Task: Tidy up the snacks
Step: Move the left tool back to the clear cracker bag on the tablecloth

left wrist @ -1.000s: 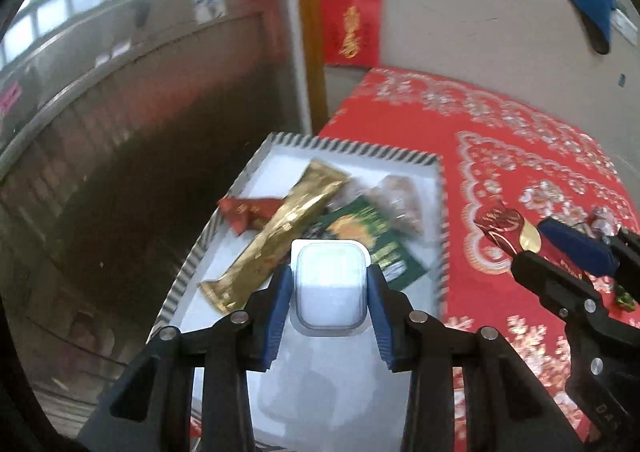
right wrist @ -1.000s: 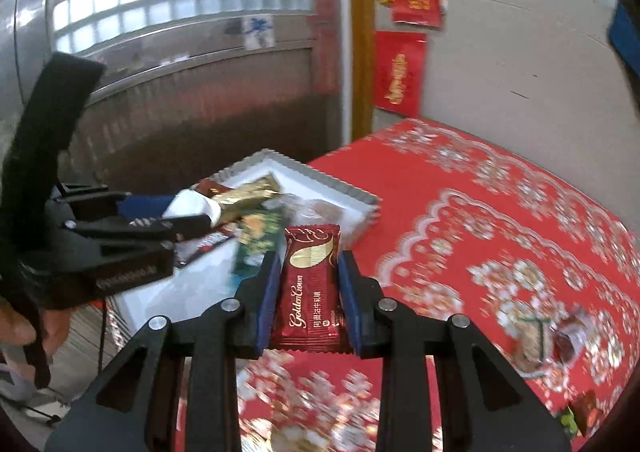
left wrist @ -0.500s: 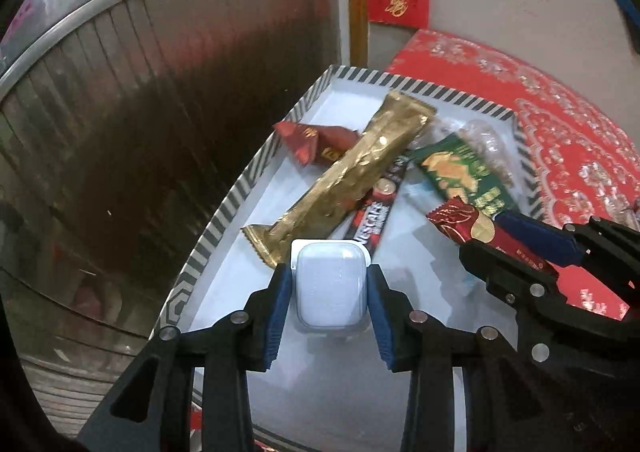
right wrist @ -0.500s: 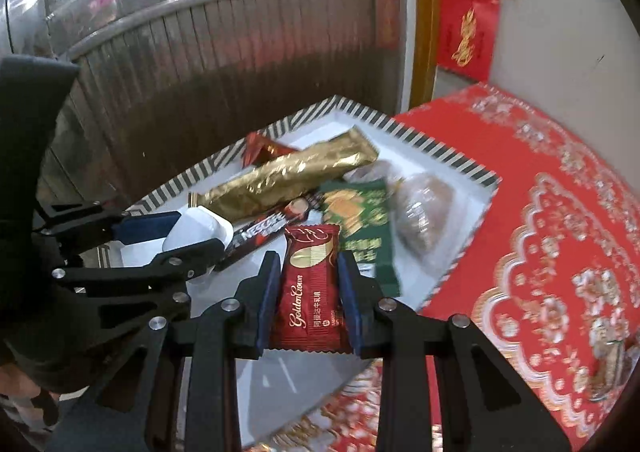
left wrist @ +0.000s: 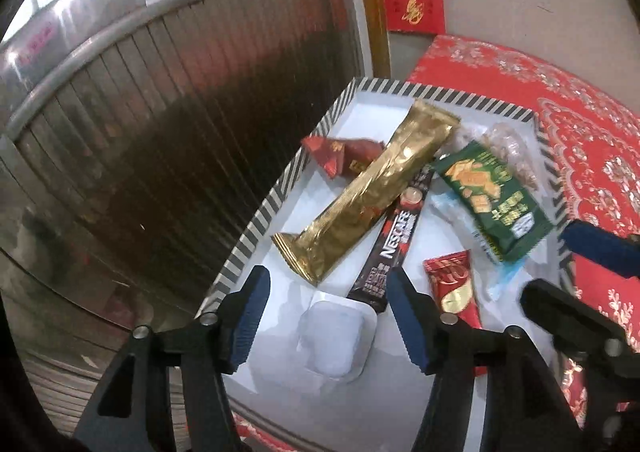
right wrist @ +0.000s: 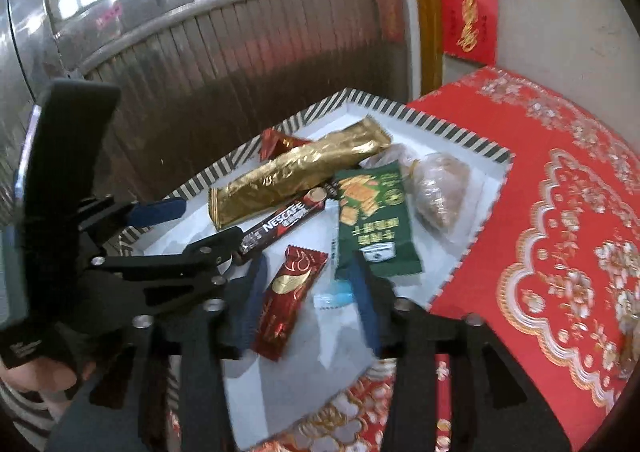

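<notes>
Left wrist view: the left gripper (left wrist: 328, 316) is pointing down into the tray (left wrist: 256, 220), its jaws opening and already standing wide. The white cup (left wrist: 334, 342) is lying on the tray floor between the blue pads (left wrist: 252, 312), clear of both, near the tray's near edge. Just beyond it the coffee stick (left wrist: 394, 244) is lying along the gold bar (left wrist: 368, 192), which is stretching toward the far corner. A small red packet (left wrist: 340, 158) is sitting against the tray's left rim, and the green pack (left wrist: 494, 200) is resting over a clear bag (left wrist: 508, 152) by the right rim. The red bar (left wrist: 454, 292) is lying beside the right pad. The right gripper is reaching in from the right edge of the frame.

Right wrist view: the right gripper (right wrist: 308, 300) is hanging over the tray's near right part, its jaws opening; the red bar (right wrist: 292, 300) is lying tilted between the pads, and whether the left one is touching it I cannot tell. The green pack (right wrist: 372, 220) is lying just past the right pad. The left gripper (right wrist: 192, 228) is coming in from the left. The tray (right wrist: 452, 132) is sitting at the left edge of the red cloth (right wrist: 560, 212).
</notes>
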Available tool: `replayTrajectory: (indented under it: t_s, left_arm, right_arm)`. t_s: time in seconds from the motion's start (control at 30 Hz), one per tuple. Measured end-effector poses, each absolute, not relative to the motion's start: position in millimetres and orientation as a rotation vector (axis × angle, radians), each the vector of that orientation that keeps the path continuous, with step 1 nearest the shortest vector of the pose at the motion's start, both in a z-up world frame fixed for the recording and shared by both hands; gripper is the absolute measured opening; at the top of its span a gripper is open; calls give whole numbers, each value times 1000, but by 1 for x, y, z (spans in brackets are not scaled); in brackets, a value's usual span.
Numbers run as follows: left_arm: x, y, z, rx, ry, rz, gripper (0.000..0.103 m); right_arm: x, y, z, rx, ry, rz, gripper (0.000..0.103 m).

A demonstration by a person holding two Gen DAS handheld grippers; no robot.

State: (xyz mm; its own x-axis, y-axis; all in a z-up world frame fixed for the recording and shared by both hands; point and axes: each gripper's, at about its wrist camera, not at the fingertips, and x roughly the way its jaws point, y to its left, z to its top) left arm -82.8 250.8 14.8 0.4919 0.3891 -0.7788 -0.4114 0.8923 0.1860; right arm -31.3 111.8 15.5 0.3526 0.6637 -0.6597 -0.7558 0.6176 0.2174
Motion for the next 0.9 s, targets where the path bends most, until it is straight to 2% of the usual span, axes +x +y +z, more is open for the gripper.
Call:
replayTrajectory:
  t_s: [0.07,0.17,0.27,0.37,0.47,0.63,0.9]
  left_arm:
    - [-81,244,24,-25,917,462,73]
    - [-80,226,40,-12,871,431,74]
    - [-74,202,51,3,844,369,81]
    - [-63,176,56,2,837,304,82]
    - [-50,145,56,0,849,232,82]
    - [-35,94,52,44,869,143,82]
    - [-17,30,47,38,881,17,83]
  right_arm:
    - [-35,98,24,-116,763,915,53]
    - [-38,69,36,-107,734,878,53]
    - [-40,34,43,-121,713,803,57]
    - [-41,-11,50,-126,698,709,58]
    - [-39,-62,52,-109,705,599,63]
    - [-36,-139,47,-64,741,445,64]
    - [-40,-208,37,-24,764,299,64]
